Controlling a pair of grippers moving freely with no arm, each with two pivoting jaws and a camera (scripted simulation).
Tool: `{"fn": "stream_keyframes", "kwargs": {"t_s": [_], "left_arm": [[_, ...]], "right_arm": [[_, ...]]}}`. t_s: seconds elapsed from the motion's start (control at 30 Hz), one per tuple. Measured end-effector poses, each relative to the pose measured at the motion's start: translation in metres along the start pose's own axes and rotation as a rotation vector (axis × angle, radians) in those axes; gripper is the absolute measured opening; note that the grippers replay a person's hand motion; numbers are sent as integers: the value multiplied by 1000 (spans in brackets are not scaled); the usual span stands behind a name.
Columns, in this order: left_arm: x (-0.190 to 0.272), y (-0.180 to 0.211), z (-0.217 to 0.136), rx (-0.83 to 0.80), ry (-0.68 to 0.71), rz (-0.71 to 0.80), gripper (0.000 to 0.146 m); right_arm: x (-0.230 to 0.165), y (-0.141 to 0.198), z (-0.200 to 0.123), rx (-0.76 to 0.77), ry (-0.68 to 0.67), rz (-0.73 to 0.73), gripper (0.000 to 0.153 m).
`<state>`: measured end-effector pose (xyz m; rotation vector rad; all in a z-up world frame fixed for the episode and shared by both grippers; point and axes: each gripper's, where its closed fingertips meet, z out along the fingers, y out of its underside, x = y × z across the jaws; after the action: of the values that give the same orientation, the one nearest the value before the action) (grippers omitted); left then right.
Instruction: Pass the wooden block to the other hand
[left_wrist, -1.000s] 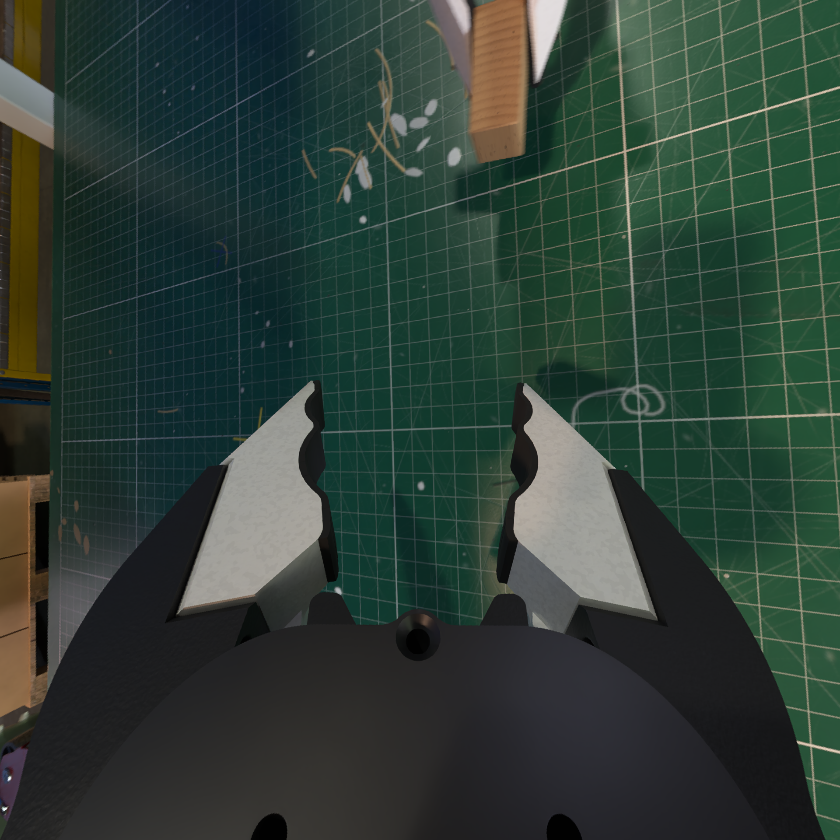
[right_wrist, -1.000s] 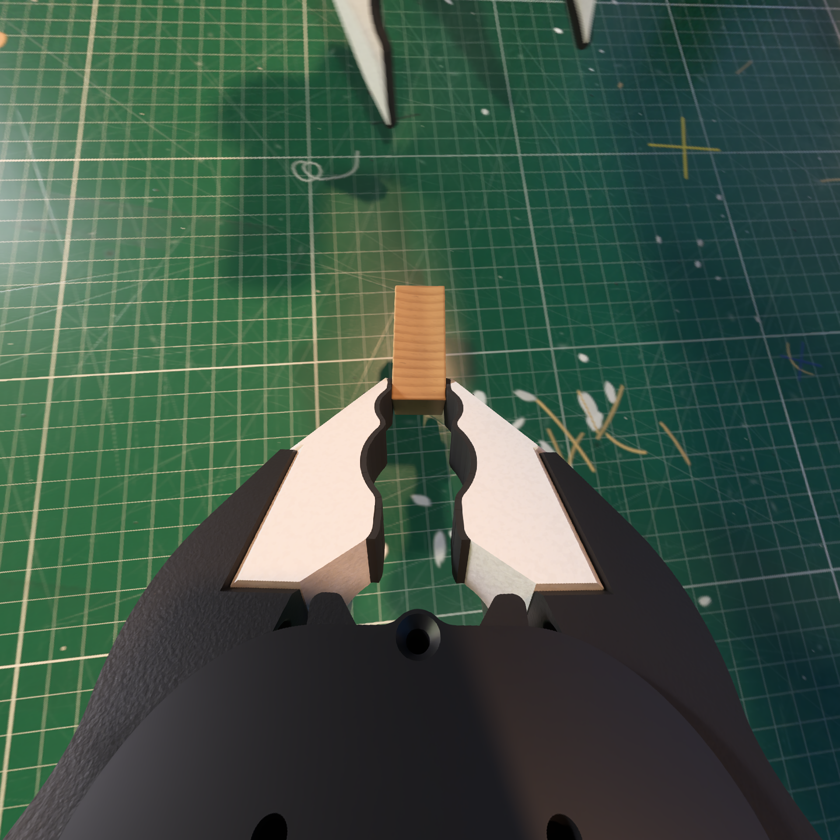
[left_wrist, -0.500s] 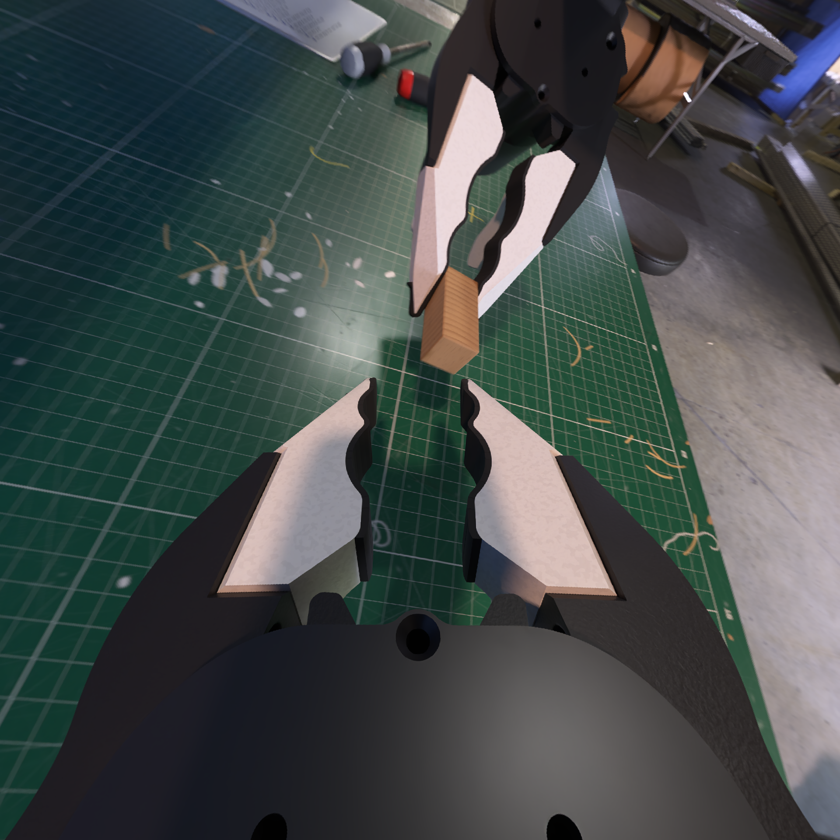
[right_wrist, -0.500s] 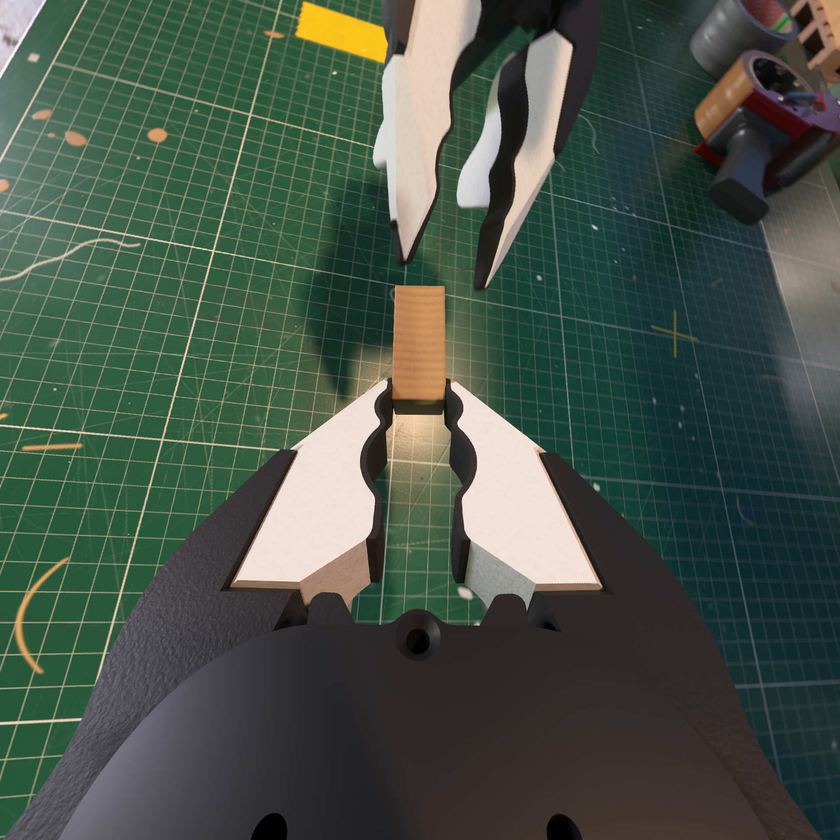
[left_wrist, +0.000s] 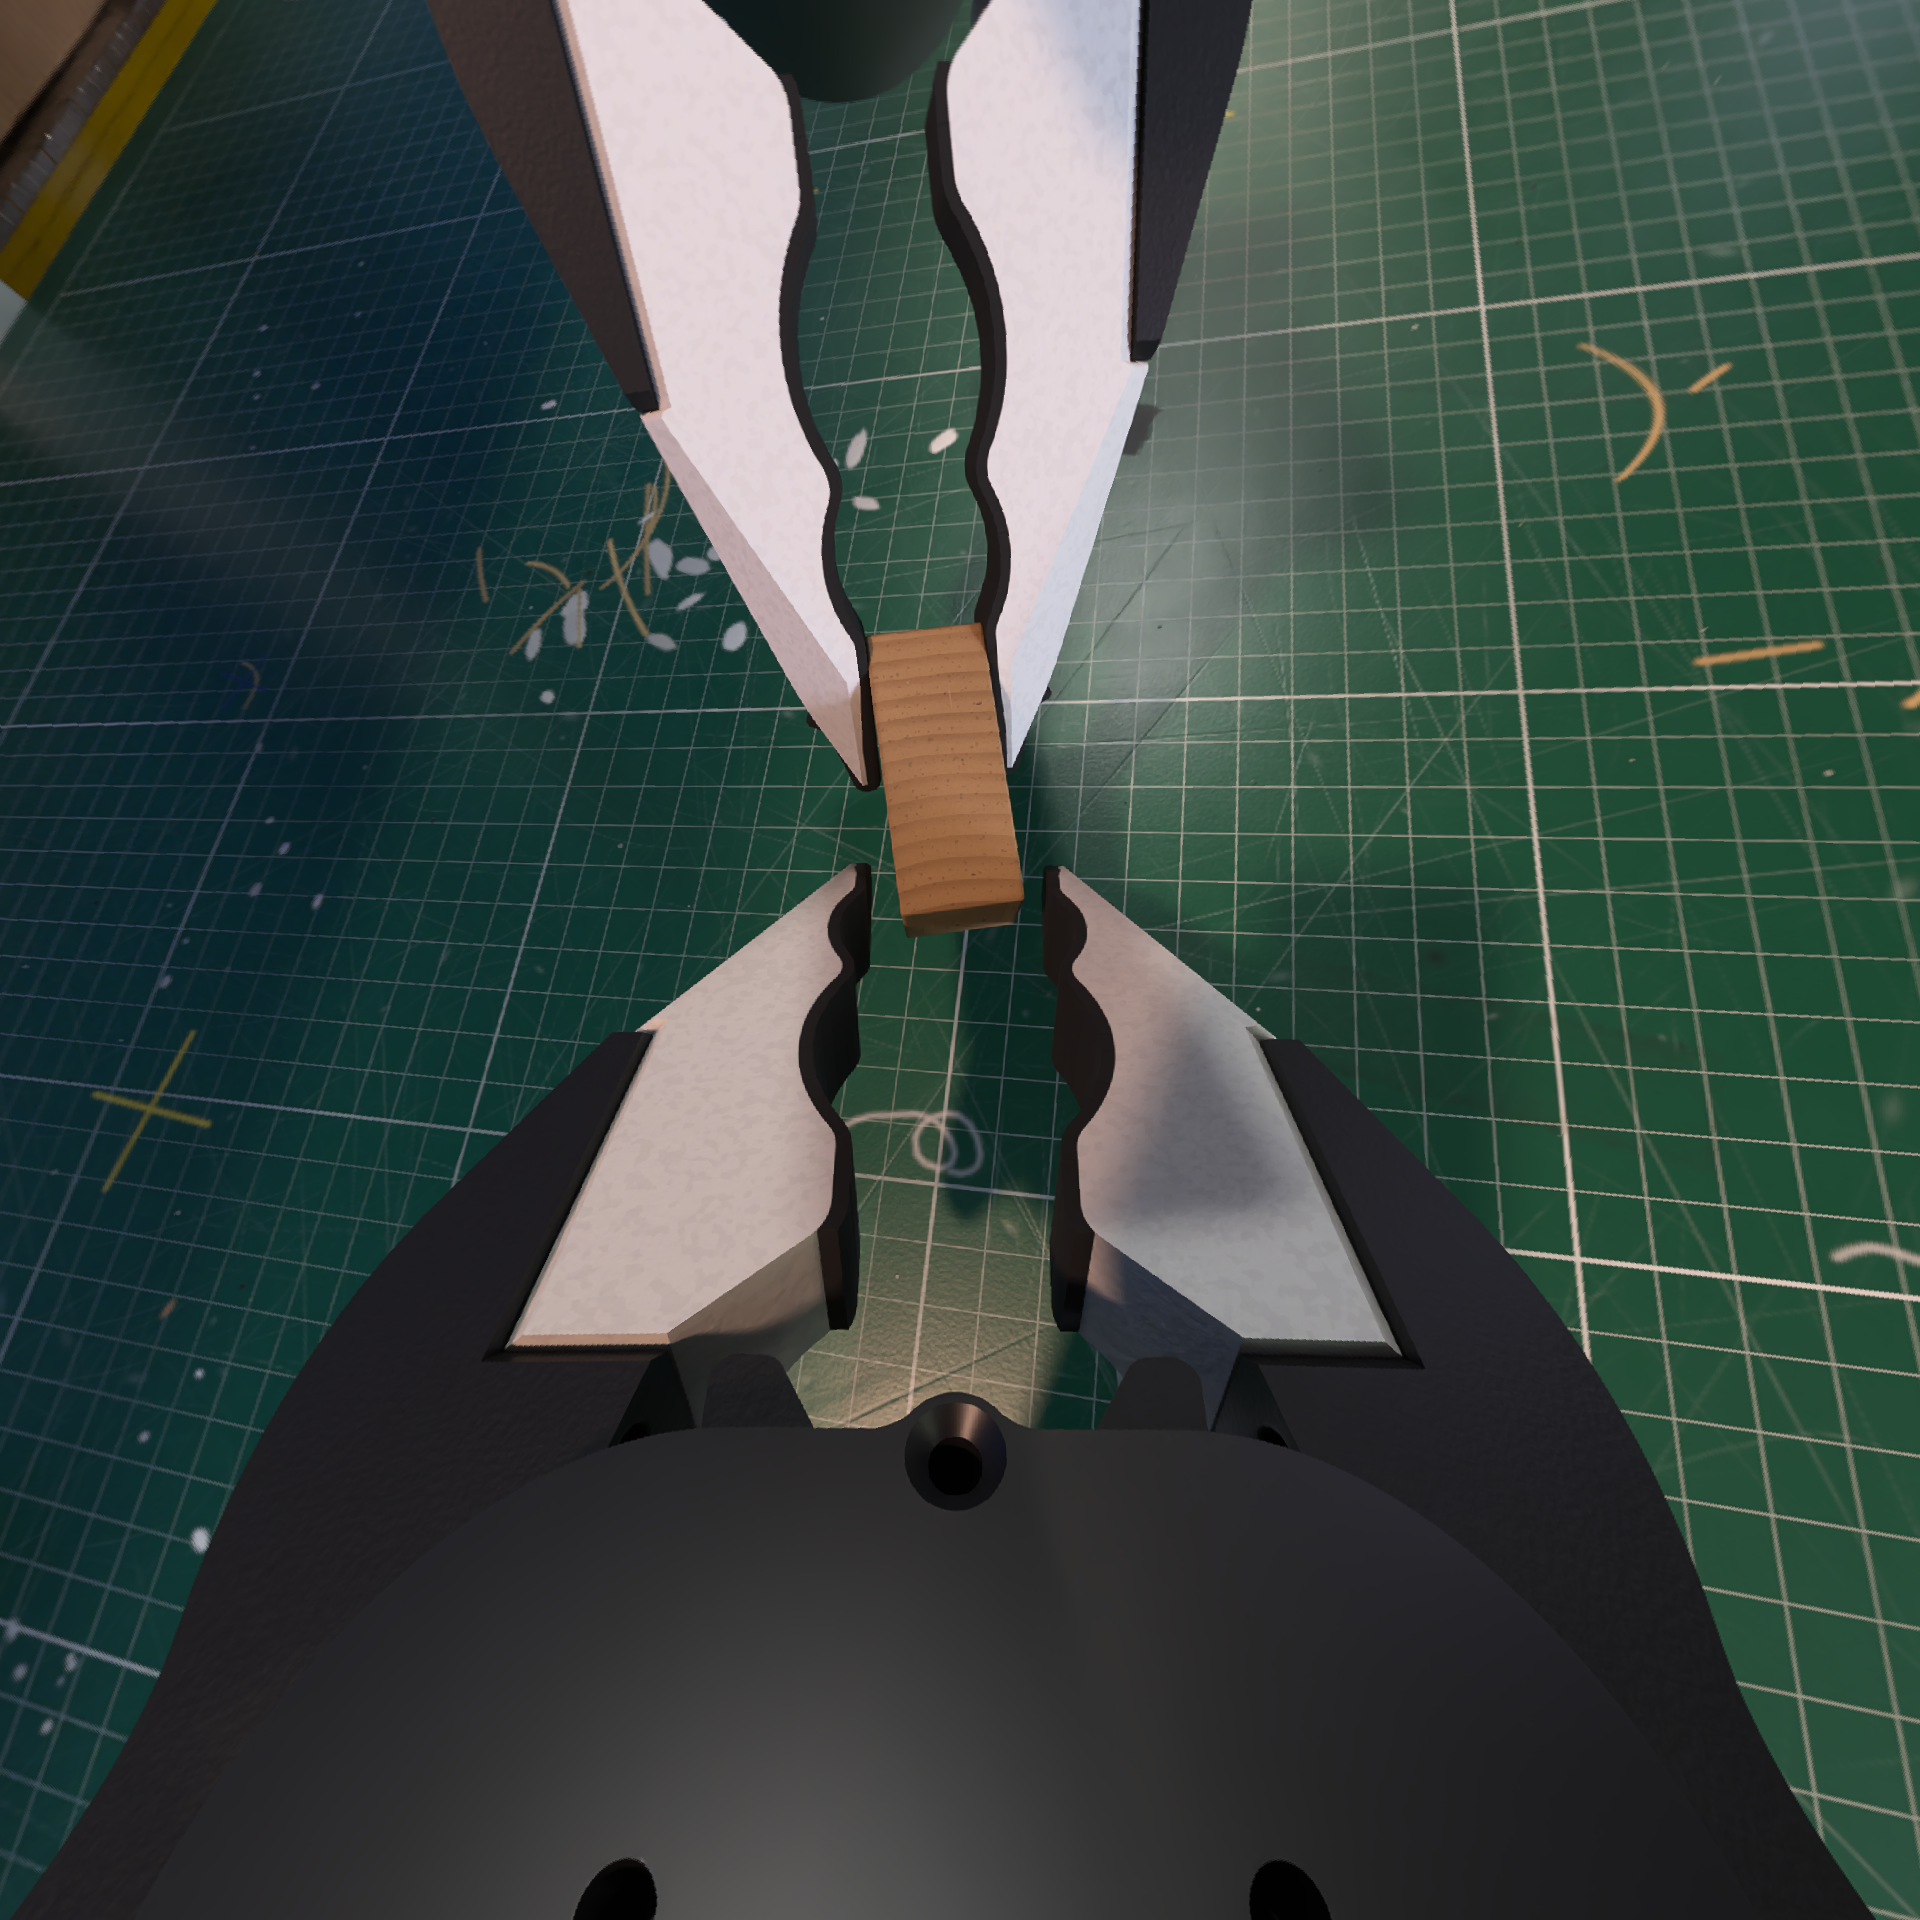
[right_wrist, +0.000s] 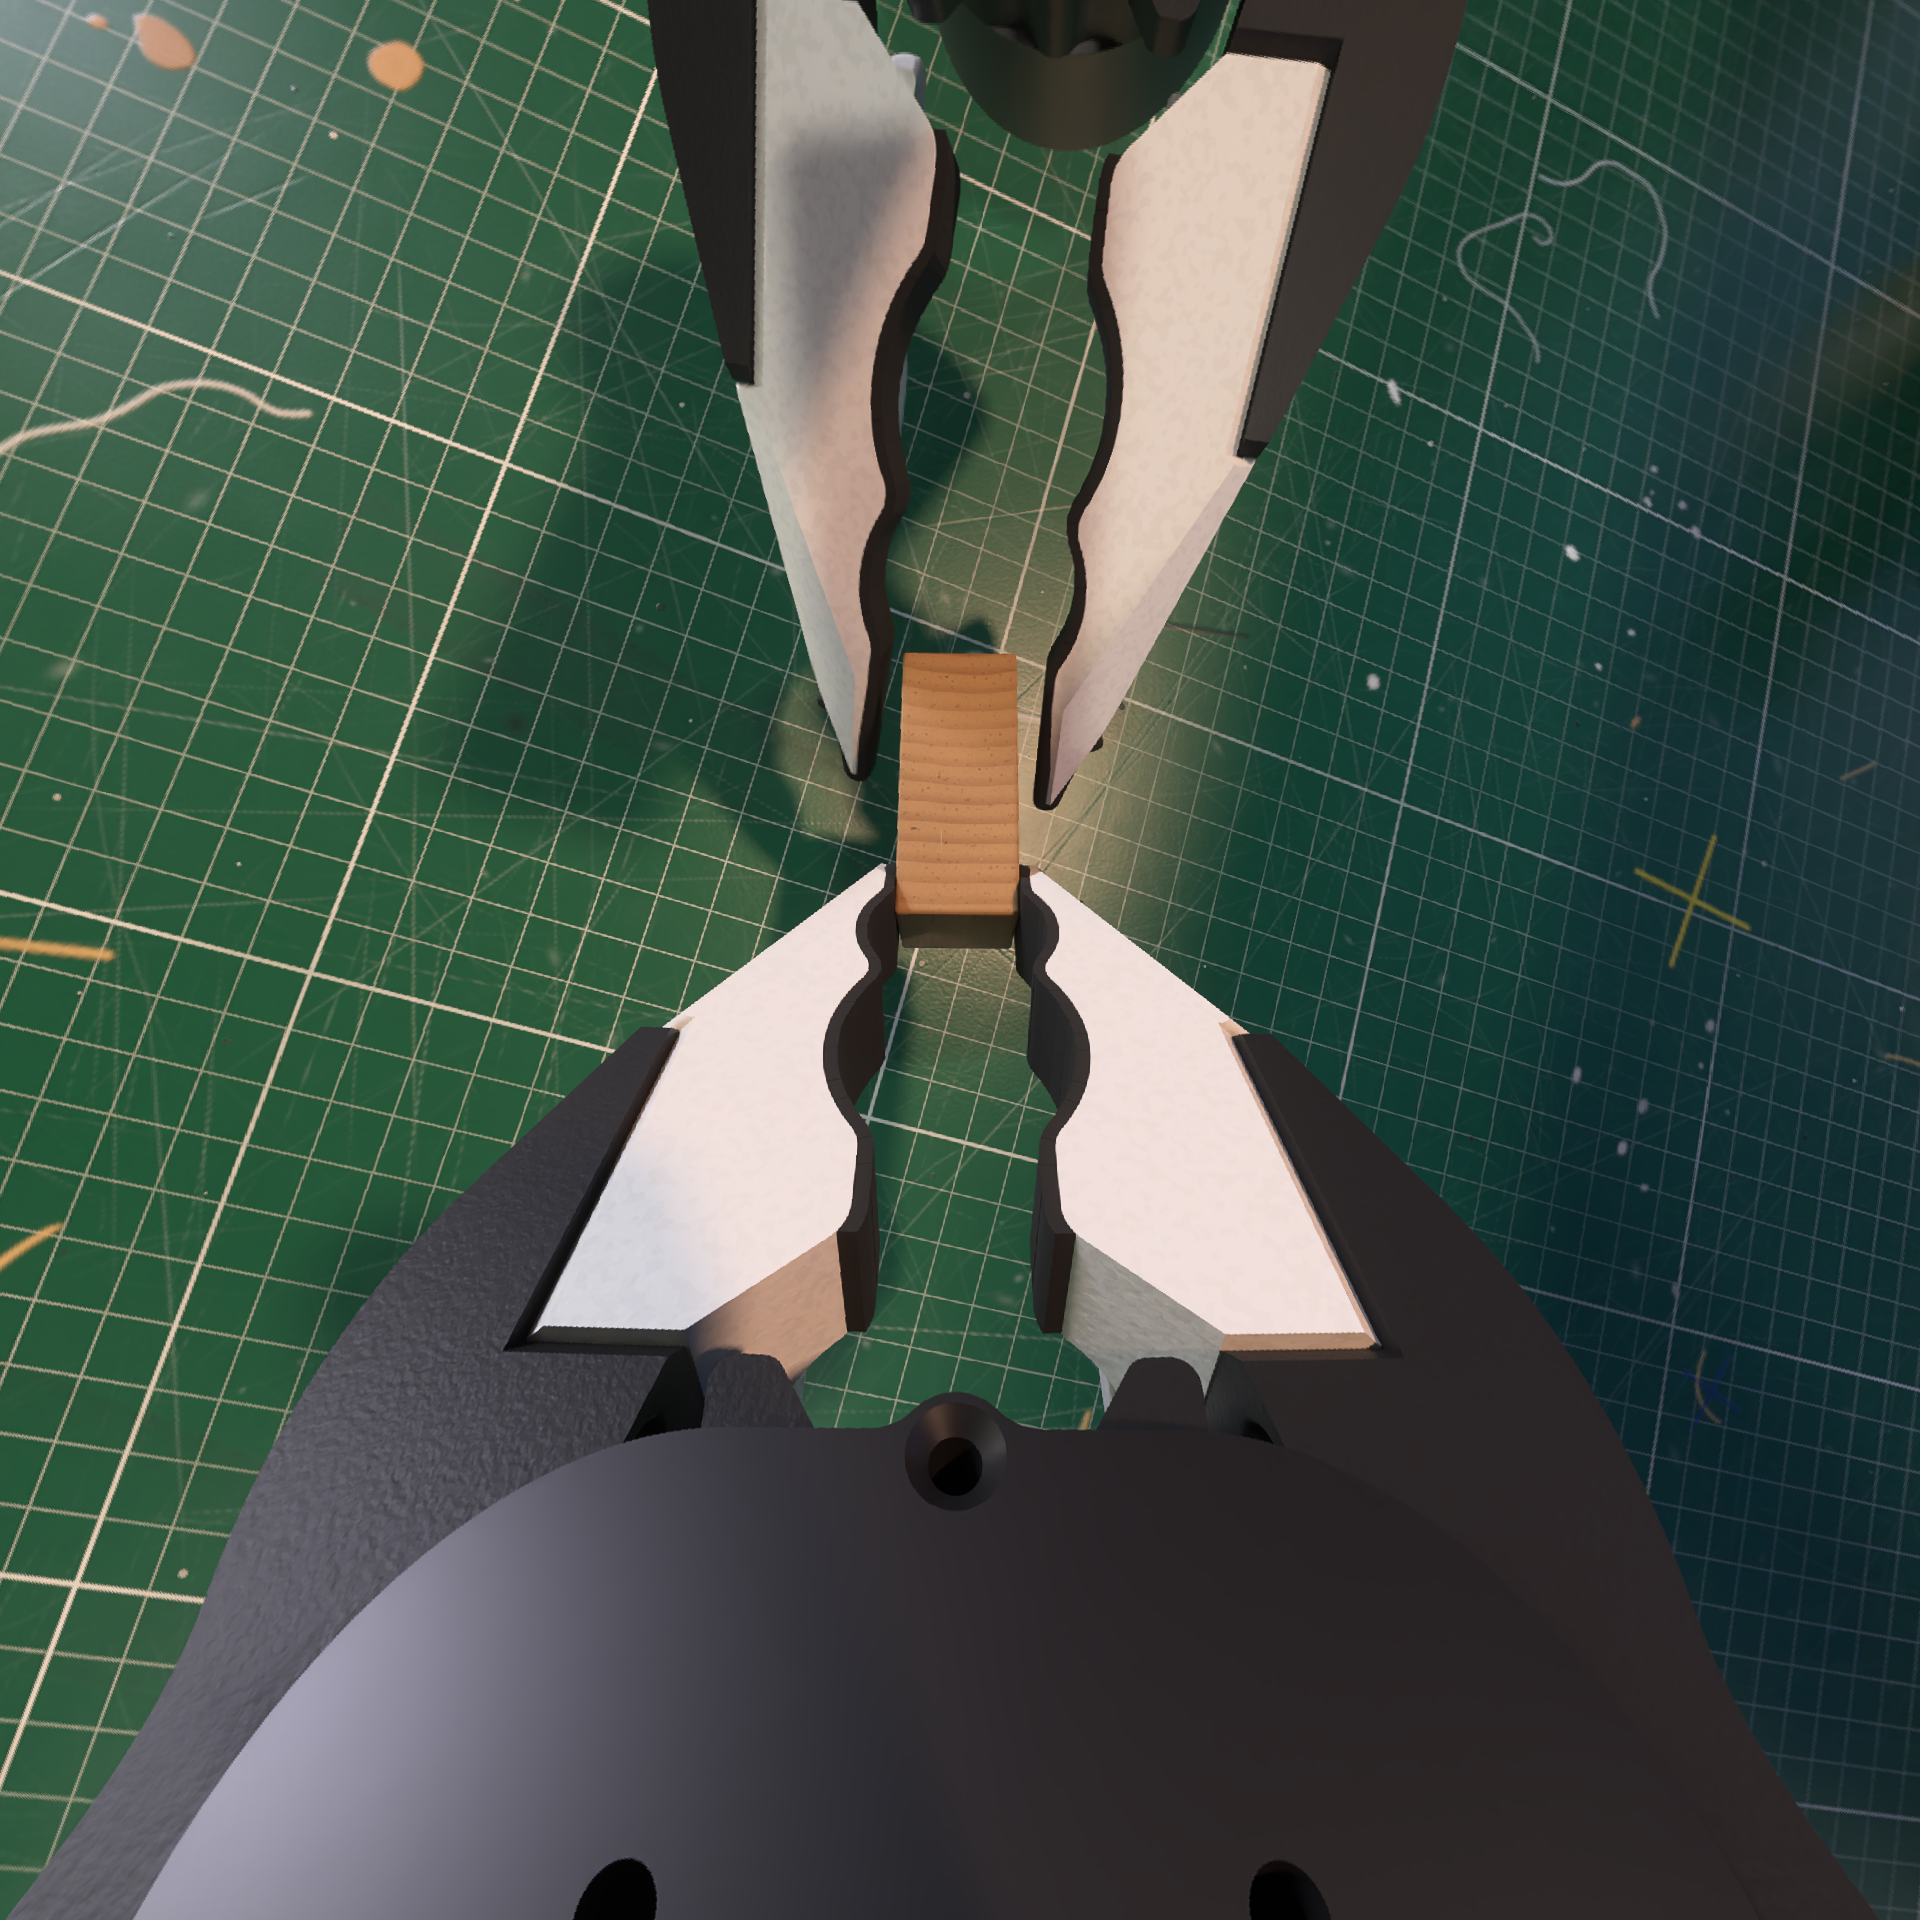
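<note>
Gripping the wooden block (right_wrist: 956, 800) in my right gripper (right_wrist: 956, 904); my left gripper (left_wrist: 951, 894) stands open around its free end.

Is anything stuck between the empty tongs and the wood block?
No. The block is held at its far end by the right tongs. Its free end pokes toward the open left tongs, with only air in the gap around it. Nothing visible stands in the way. The green mat lies underneath.

wooden block (right_wrist: 956, 800) between right gripper (right_wrist: 956, 894) fingertips, opposite end inside left gripper (left_wrist: 951, 883) tips, seemingly untouched, above cutting mat (right_wrist: 312, 727)
</note>
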<state>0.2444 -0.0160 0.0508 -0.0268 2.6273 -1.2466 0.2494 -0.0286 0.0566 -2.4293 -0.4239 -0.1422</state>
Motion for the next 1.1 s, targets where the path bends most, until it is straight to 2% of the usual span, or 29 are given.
{"fn": "stream_keyframes", "kwargs": {"t_s": [0.13, 0.6, 0.83, 0.93, 1.1], "left_arm": [[2, 0, 1, 8, -1, 5, 23], [2, 5, 3, -22, -36, 3, 22], [0, 6, 4, -38, -132, -99, 21], [3, 8, 5, -44, -159, -110, 21], [4, 8, 8, -53, -186, -120, 21]], "right_arm": [[-1, 1, 2, -22, -15, -20, 21], [-1, 3, 6, -28, -13, -42, 21], [2, 6, 7, -34, 29, -37, 22], [2, 9, 3, -18, 39, -21, 47], [5, 26, -13, -42, 78, 32, 52]]}}
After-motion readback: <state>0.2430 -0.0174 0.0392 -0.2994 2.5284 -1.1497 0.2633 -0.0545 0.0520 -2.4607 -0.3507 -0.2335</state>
